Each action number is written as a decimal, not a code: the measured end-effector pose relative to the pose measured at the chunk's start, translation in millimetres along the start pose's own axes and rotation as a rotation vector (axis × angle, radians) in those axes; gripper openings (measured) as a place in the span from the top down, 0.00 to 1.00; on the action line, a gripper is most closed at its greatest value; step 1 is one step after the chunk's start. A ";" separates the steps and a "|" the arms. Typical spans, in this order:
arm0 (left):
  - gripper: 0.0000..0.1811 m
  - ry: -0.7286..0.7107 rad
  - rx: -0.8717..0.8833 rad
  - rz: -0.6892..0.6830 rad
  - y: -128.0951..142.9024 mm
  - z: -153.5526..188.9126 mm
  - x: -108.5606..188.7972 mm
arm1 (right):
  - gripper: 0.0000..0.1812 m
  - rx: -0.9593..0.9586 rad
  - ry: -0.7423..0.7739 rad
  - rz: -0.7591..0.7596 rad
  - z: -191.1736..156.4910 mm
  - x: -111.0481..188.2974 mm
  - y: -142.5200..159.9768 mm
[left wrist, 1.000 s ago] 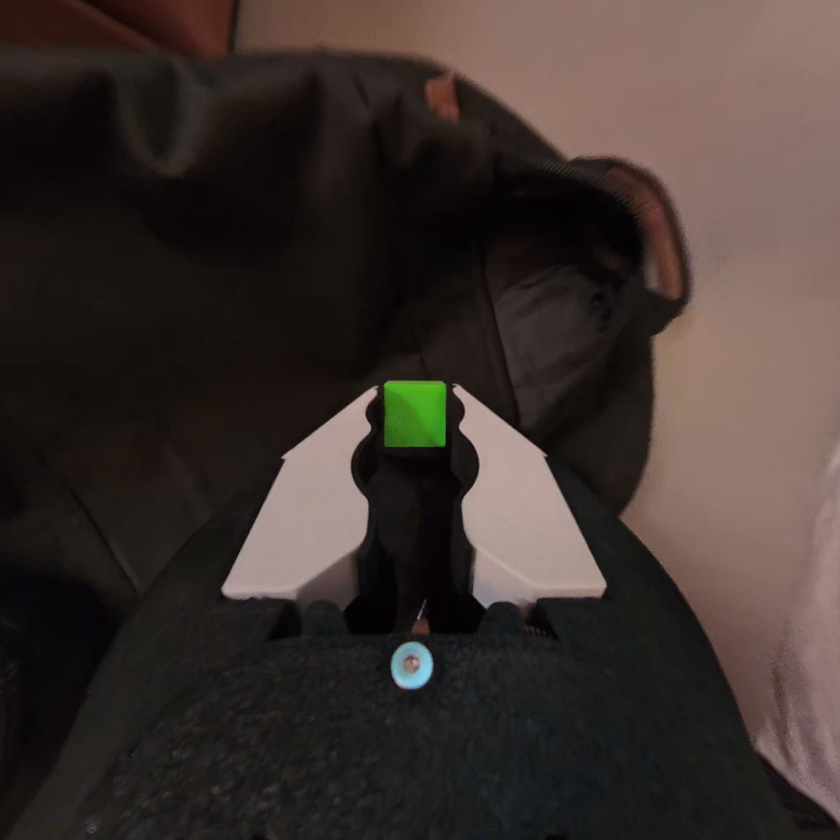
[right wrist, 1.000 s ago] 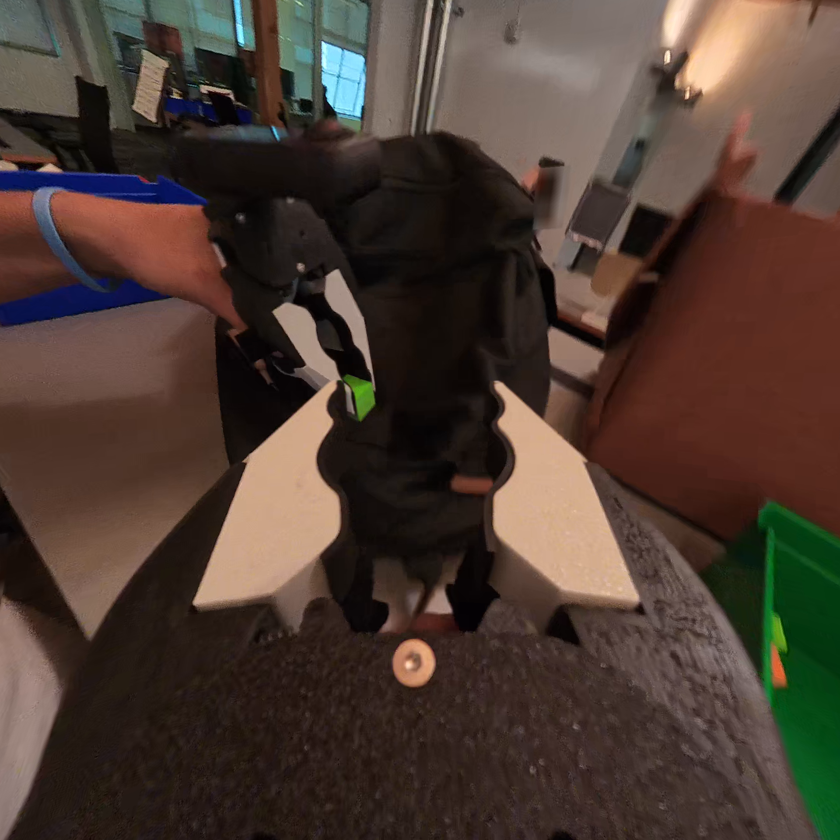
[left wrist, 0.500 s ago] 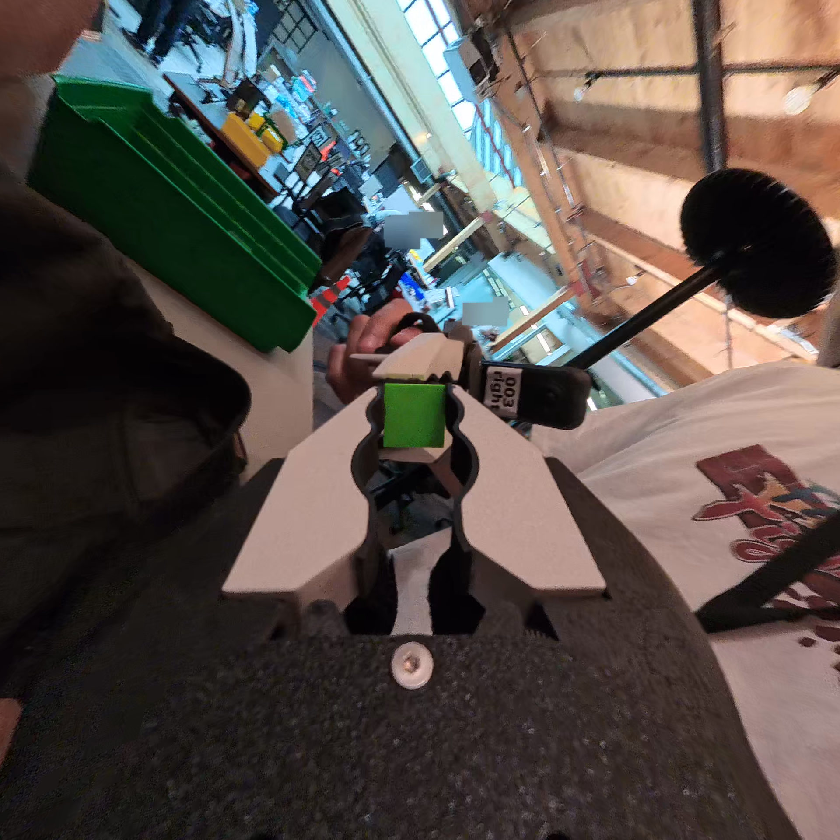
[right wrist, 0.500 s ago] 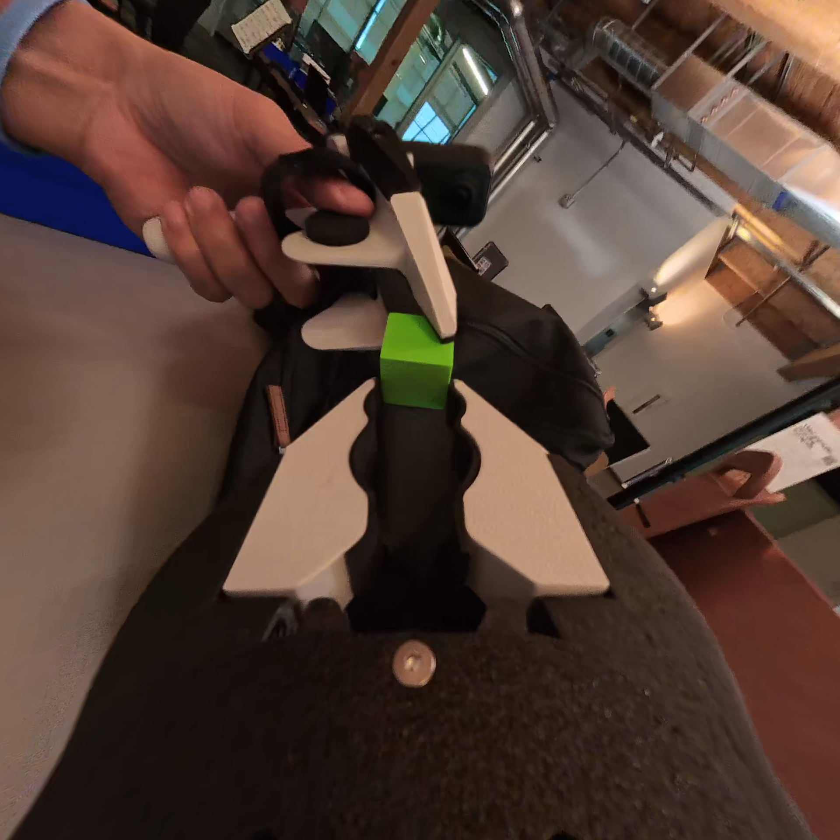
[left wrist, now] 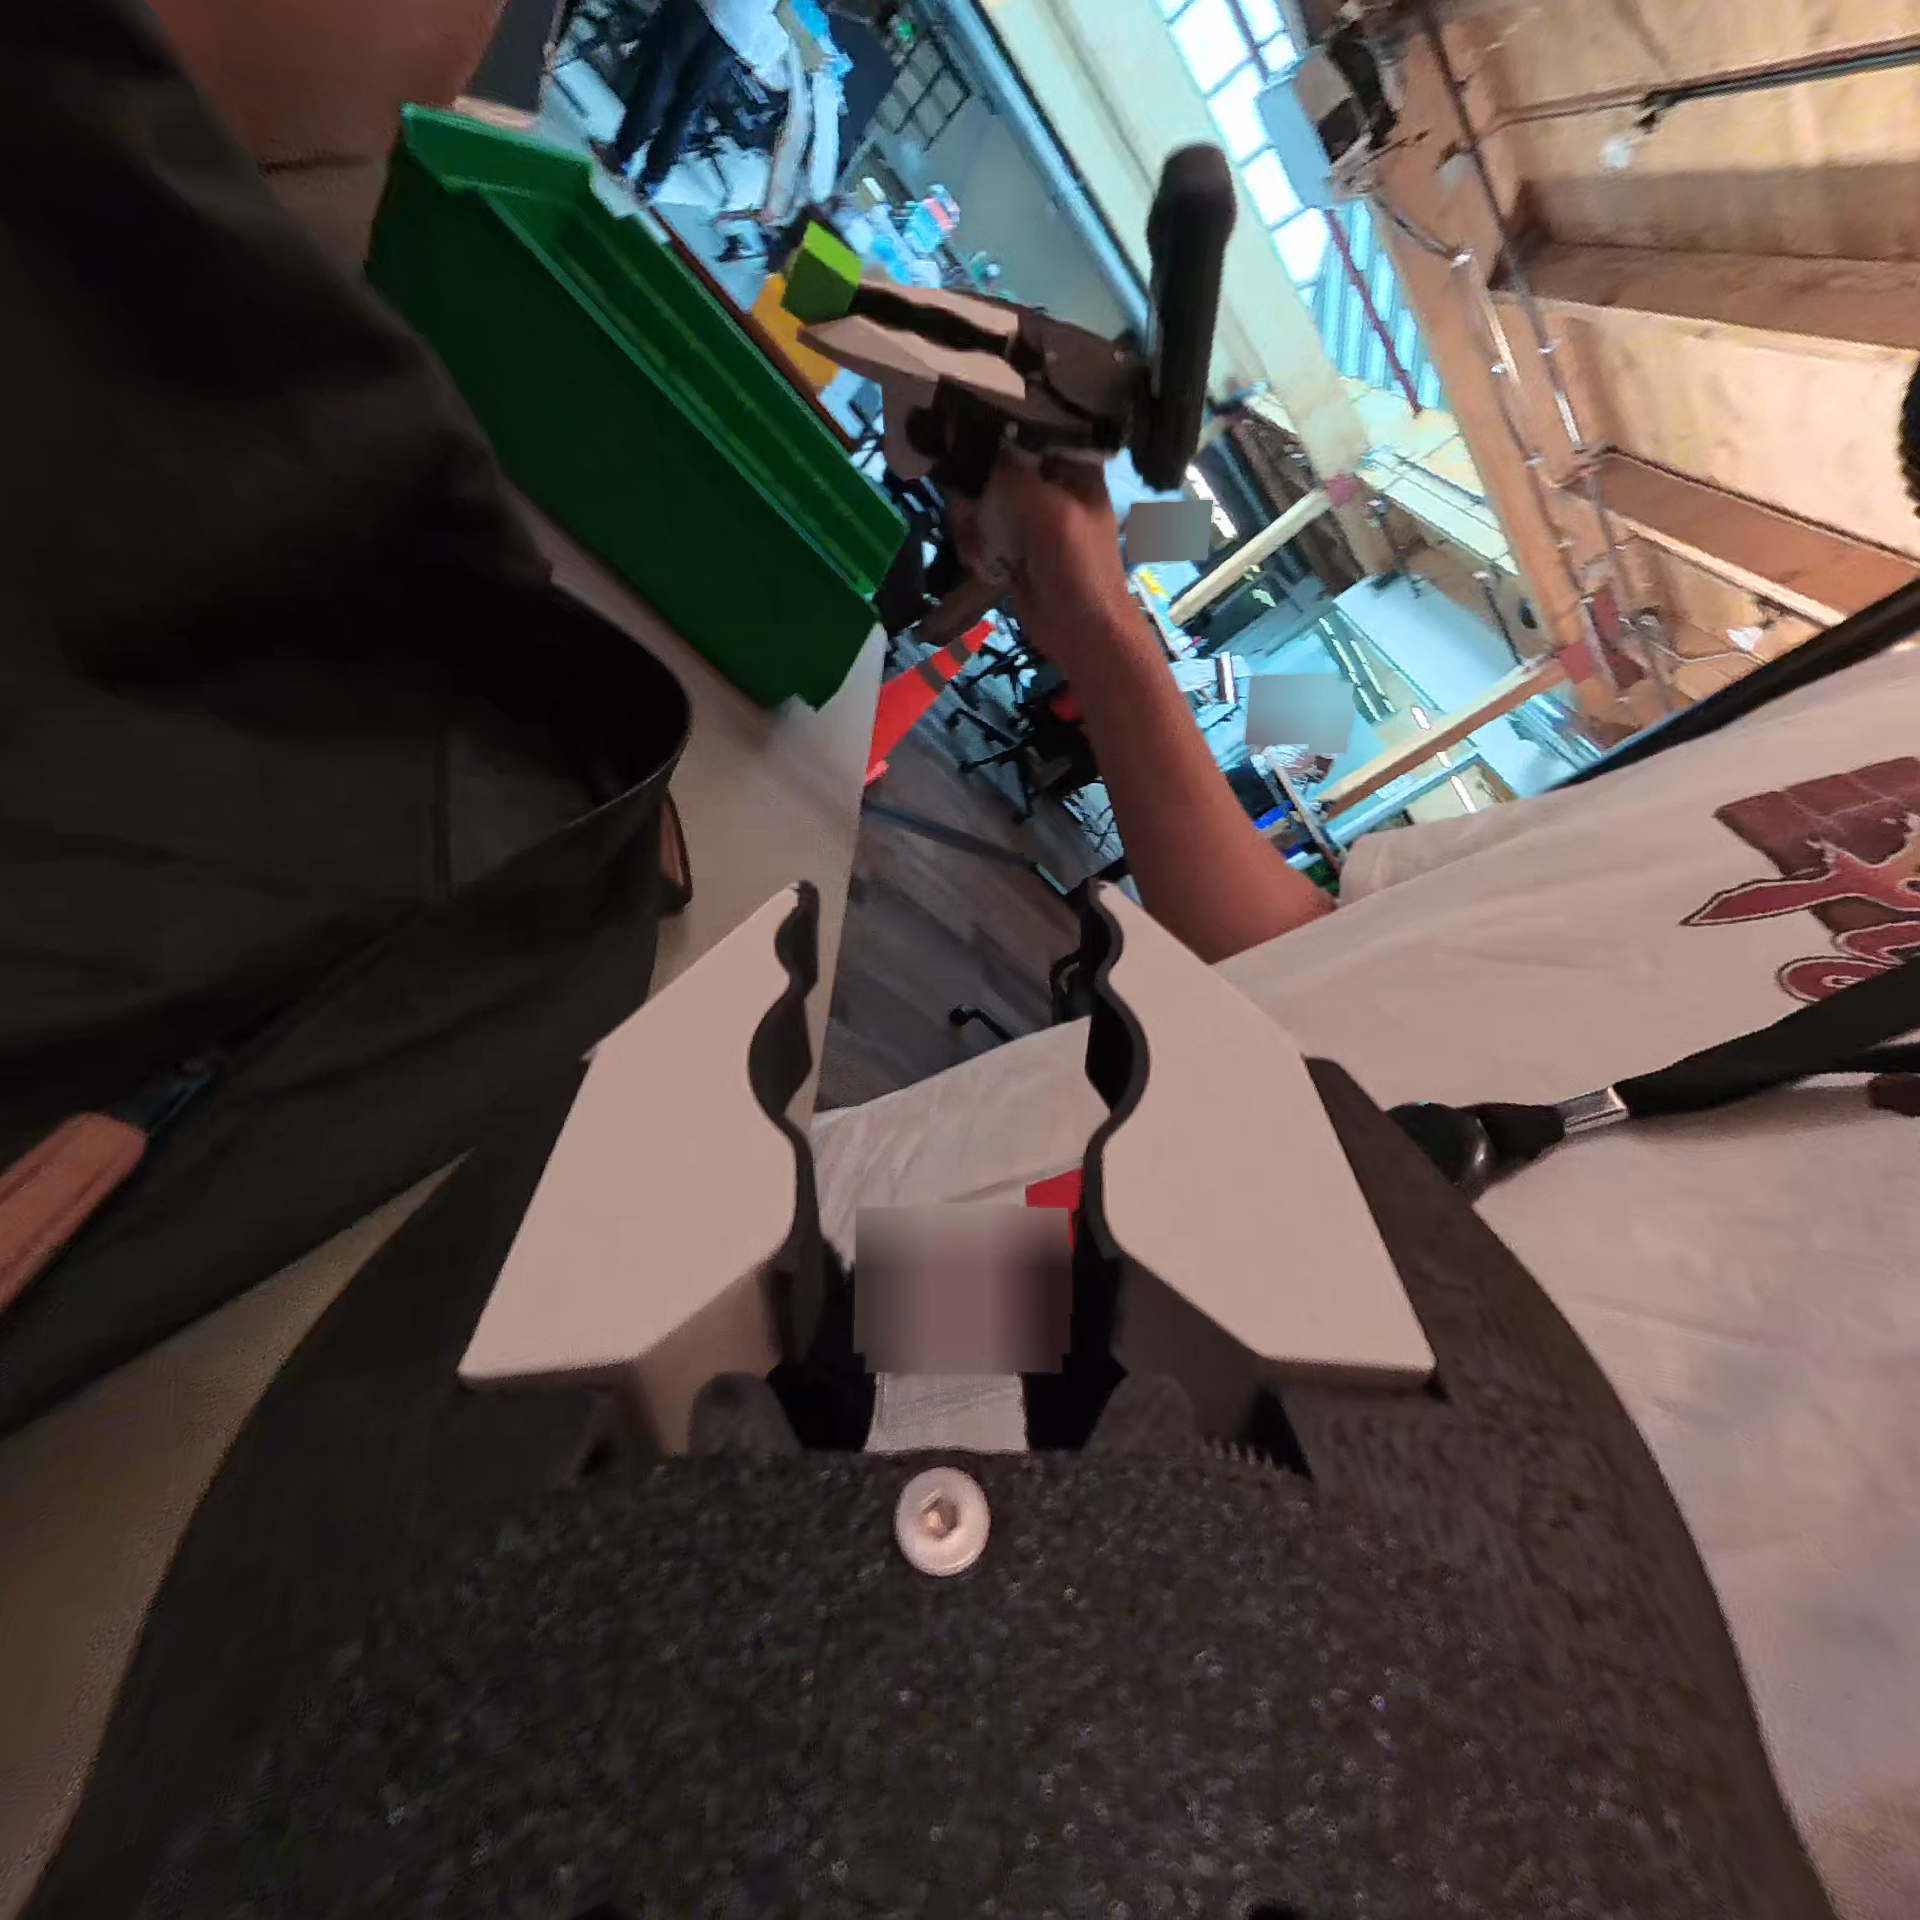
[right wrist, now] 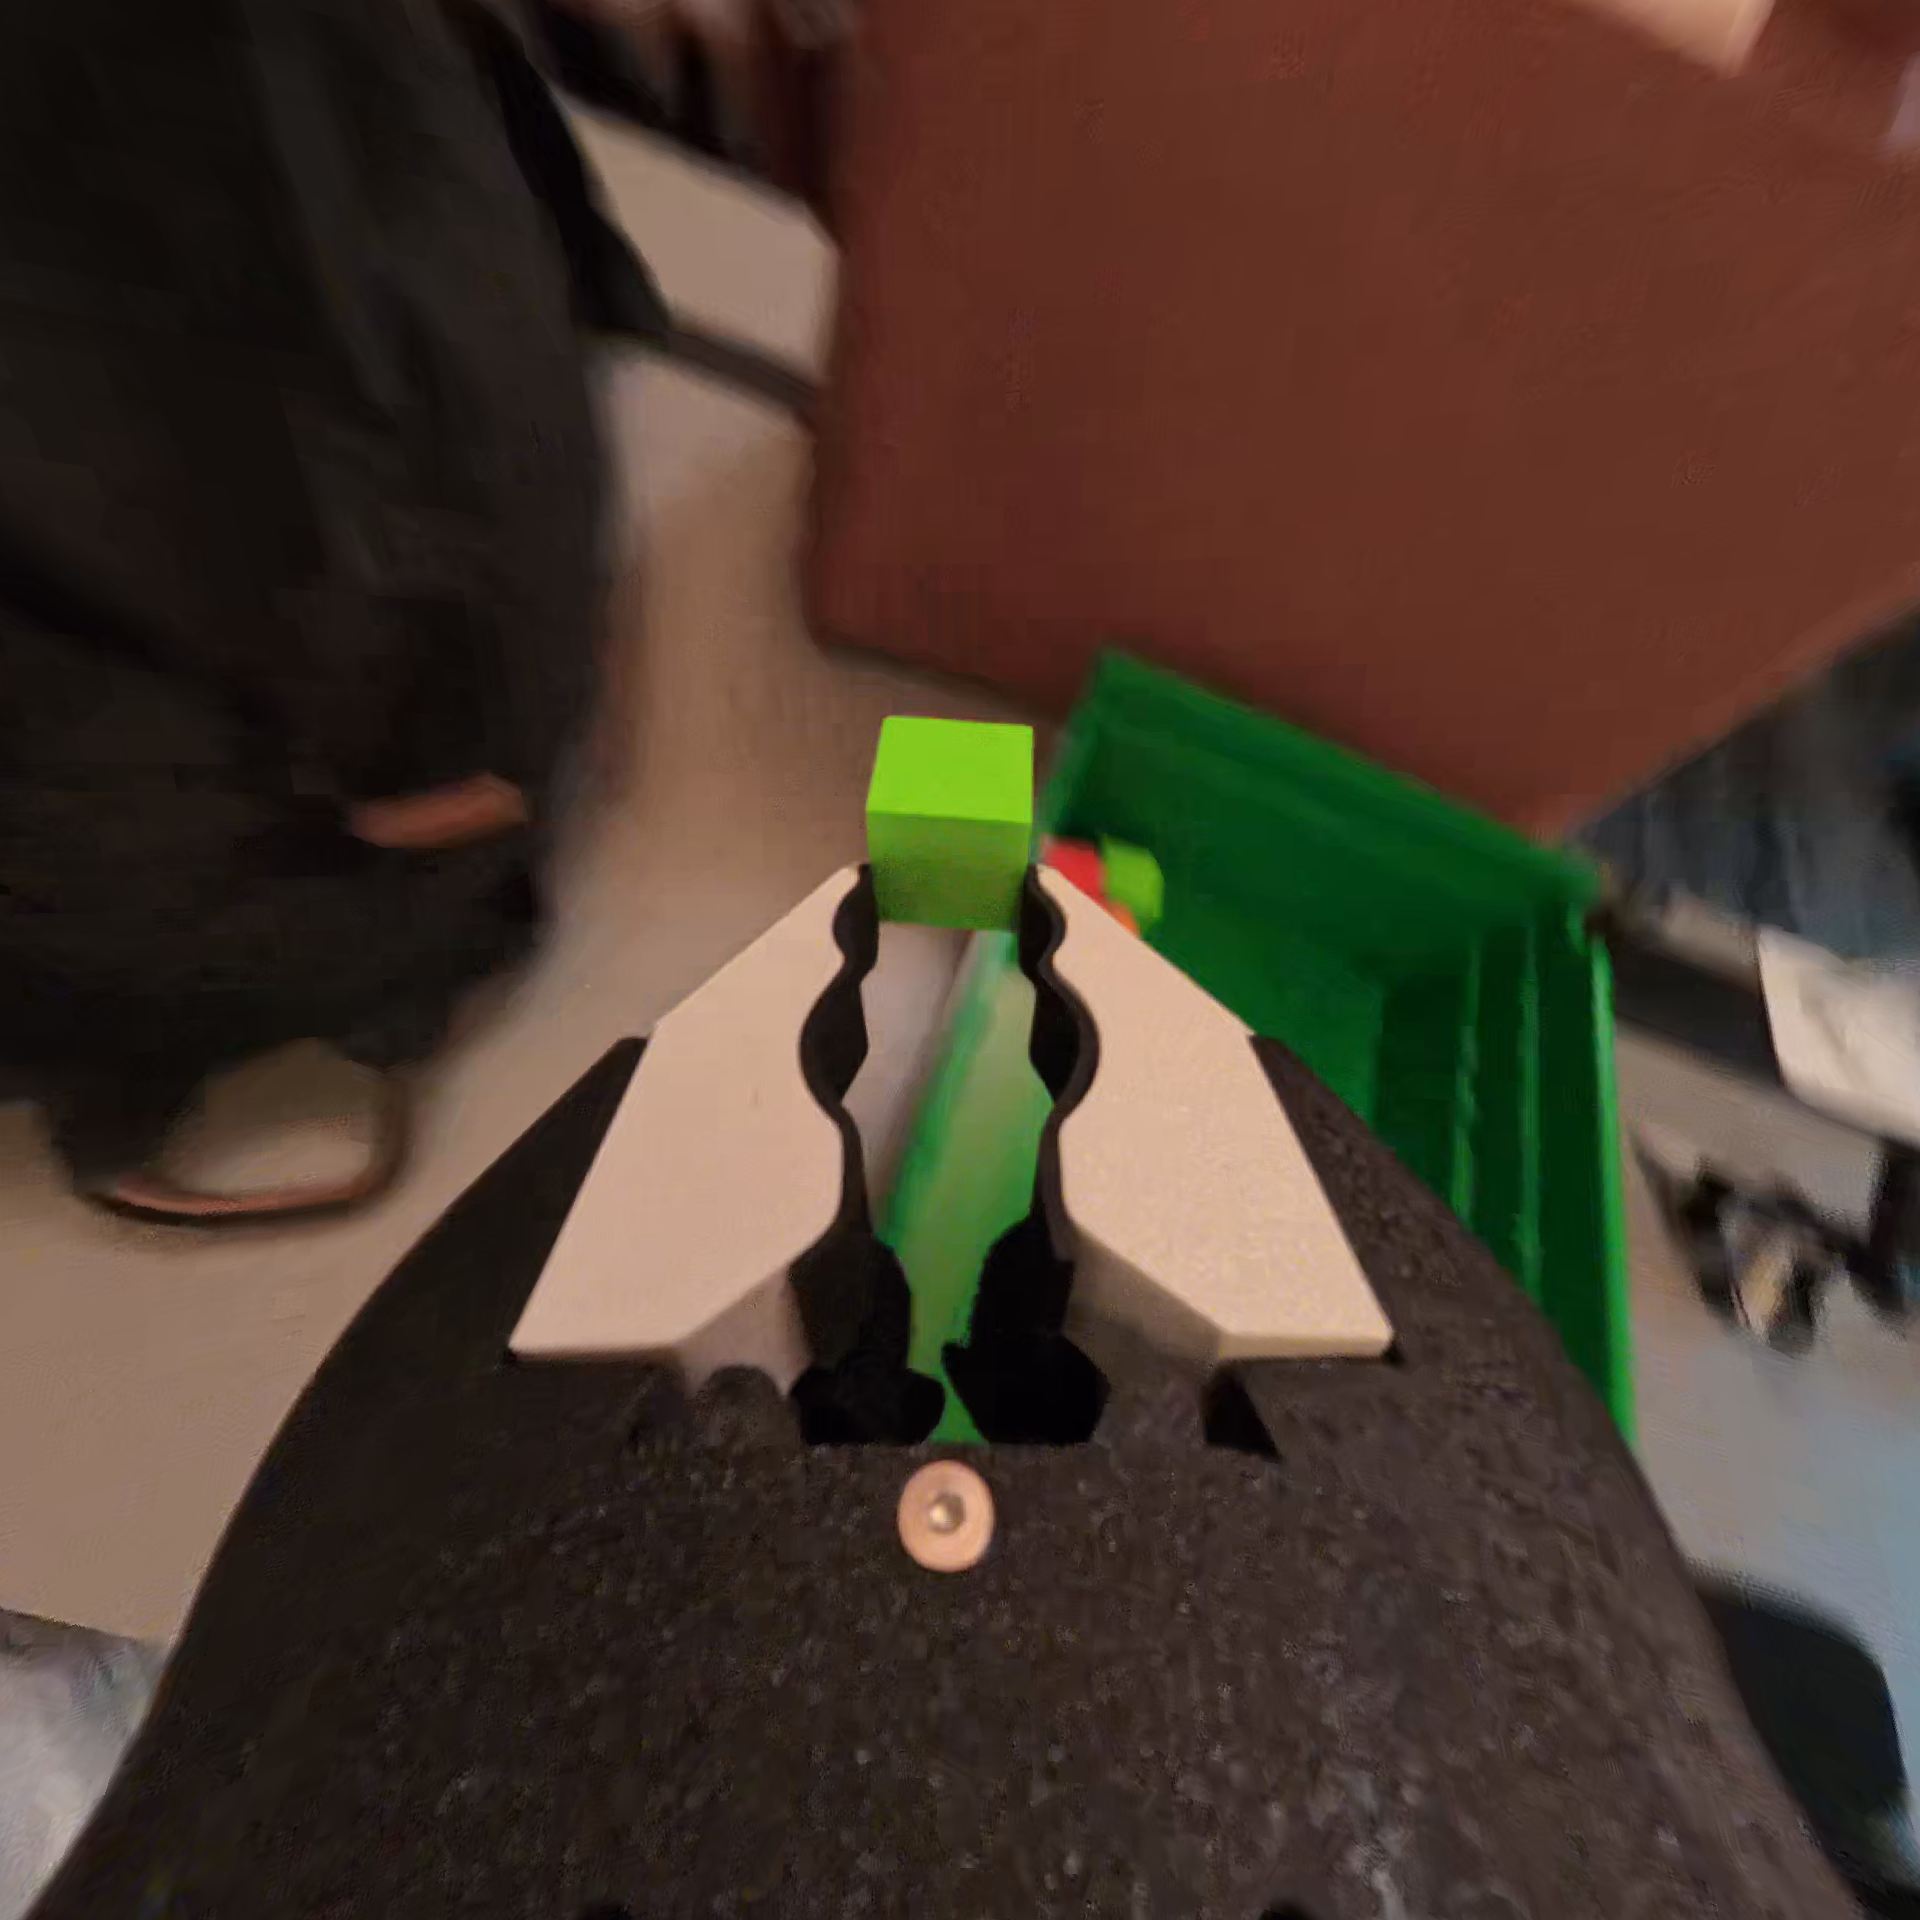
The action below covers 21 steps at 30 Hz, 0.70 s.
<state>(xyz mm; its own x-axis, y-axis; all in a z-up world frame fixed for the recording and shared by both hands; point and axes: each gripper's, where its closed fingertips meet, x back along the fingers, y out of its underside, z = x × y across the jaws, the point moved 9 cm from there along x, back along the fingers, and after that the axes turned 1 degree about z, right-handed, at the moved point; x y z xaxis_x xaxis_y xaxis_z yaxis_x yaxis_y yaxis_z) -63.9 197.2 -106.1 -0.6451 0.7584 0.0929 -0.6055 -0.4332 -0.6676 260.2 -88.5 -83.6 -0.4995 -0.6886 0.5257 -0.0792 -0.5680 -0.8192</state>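
My right gripper (right wrist: pixel 948 883) is shut on a bright green cube (right wrist: pixel 951 821), pinched at its fingertips above the near end of a green bin (right wrist: pixel 1351 935). In the left wrist view the same gripper (left wrist: pixel 831 322) shows farther off, held by a hand, with the green cube (left wrist: pixel 823 283) at its tip over the green bin (left wrist: pixel 623 436). My left gripper (left wrist: pixel 945 914) is open and empty, beside a black backpack (left wrist: pixel 260 623) on its left.
The green bin holds a red block (right wrist: pixel 1075 864) and another green block (right wrist: pixel 1132 878). A brown board (right wrist: pixel 1351 364) stands behind the bin. The black backpack (right wrist: pixel 260 468) lies on the pale table (right wrist: pixel 156 1351). A person's white shirt (left wrist: pixel 1558 1039) fills the right.
The green cube has passed from my left gripper to my right one. My left gripper has opened. My right gripper has carried the cube away to the green bin.
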 end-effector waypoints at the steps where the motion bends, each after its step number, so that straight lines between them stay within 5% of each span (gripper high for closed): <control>1: 0.72 -0.025 0.016 0.008 3.3 -0.3 -3.3 | 0.86 -0.038 0.042 -0.103 23.2 -10.5 13.6; 6: 0.72 -0.029 0.110 0.132 3.0 2.8 -26.7 | 0.85 -0.097 -0.147 -0.522 73.1 -75.9 70.4; 10: 0.72 -0.112 0.087 0.151 0.6 10.7 -47.2 | 0.85 -0.006 -0.252 -0.653 77.4 -118.6 89.5; 18: 0.72 -0.437 0.037 0.167 15.1 13.8 -64.2 | 0.84 -0.041 -0.484 -0.583 69.4 -155.9 79.7; 21: 0.72 -0.616 0.033 0.130 26.8 10.0 -59.3 | 0.81 -0.110 -0.534 -0.510 76.6 -147.0 79.3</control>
<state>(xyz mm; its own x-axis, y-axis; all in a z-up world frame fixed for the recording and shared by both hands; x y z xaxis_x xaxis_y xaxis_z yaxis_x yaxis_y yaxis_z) -46.4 135.7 -122.2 -0.8584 0.2834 0.4276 -0.5119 -0.5252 -0.6798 393.5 -66.8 -208.2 0.1070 -0.4925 0.8637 -0.2886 -0.8467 -0.4470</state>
